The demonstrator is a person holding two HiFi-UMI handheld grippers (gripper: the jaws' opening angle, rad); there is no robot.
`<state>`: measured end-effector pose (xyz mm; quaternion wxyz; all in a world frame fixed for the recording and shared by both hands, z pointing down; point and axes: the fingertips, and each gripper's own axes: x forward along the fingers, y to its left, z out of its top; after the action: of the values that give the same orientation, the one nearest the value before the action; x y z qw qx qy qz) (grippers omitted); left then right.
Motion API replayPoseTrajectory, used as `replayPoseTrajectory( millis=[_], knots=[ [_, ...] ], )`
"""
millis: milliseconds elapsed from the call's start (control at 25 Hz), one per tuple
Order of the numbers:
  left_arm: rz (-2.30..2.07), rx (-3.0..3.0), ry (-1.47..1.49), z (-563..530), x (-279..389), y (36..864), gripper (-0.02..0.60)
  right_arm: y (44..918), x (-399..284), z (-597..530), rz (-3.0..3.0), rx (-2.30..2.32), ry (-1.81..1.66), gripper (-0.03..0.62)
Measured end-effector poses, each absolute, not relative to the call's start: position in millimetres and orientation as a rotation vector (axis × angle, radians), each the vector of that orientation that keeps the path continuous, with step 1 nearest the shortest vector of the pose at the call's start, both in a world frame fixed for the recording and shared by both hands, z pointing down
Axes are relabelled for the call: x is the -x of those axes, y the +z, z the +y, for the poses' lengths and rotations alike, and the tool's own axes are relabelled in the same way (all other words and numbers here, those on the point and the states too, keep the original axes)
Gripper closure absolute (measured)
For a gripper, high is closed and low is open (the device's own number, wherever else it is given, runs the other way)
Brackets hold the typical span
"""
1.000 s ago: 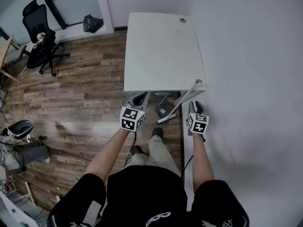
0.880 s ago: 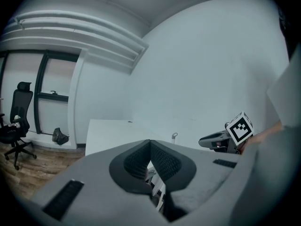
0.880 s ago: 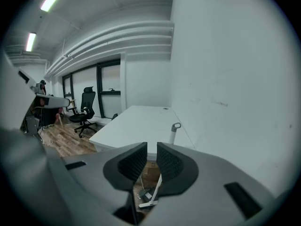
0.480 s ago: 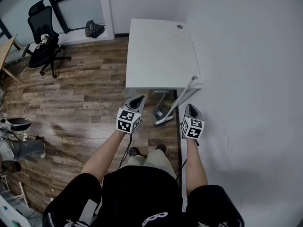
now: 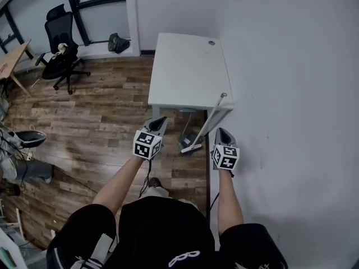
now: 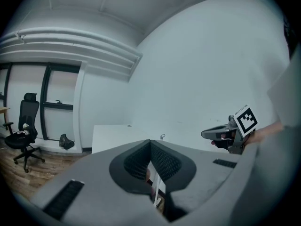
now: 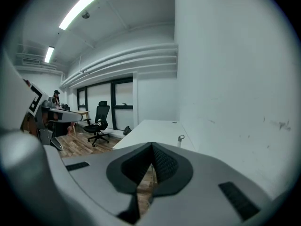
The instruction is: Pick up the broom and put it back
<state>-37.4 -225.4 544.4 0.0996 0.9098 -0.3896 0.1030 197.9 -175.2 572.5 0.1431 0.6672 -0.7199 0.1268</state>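
Note:
The broom leans with its white handle against the front right corner of the white table, its head down on the wooden floor. My left gripper hovers shut and empty in front of the table's front edge, left of the broom. To the right of the handle, close to the wall, my right gripper is shut with nothing in it. Neither touches the broom. The handle's top shows past the closed jaws in the right gripper view and at the table's far corner in the left gripper view.
The white wall runs close along the right side. A grey dustpan-like thing sits under the table beside the broom head. A black office chair and a dark bag stand far back left on the wood floor.
Both grippers have drawn back from the table and the broom and risen; the broom stays leaning against the table corner. The head camera has shifted back too.

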Motion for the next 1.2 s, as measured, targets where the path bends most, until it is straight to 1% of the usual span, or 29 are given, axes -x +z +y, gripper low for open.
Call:
replayPoseTrajectory(
  millis=[480, 840, 1200],
  knots=[
    [-1.237, -2.692, 0.311, -133, 11, 511, 0.575, 533, -199, -94, -2.175, -1.876, 0.302, 0.569],
    [-1.265, -2.701, 0.329, -77, 9, 501, 0.574, 530, -207, -34, -2.187, -1.887, 0.315, 0.569],
    [-1.286, -2.723, 0.306, -47, 0, 496, 0.575, 532, -209, 5, -2.195, -1.894, 0.328, 0.569]
  ],
)
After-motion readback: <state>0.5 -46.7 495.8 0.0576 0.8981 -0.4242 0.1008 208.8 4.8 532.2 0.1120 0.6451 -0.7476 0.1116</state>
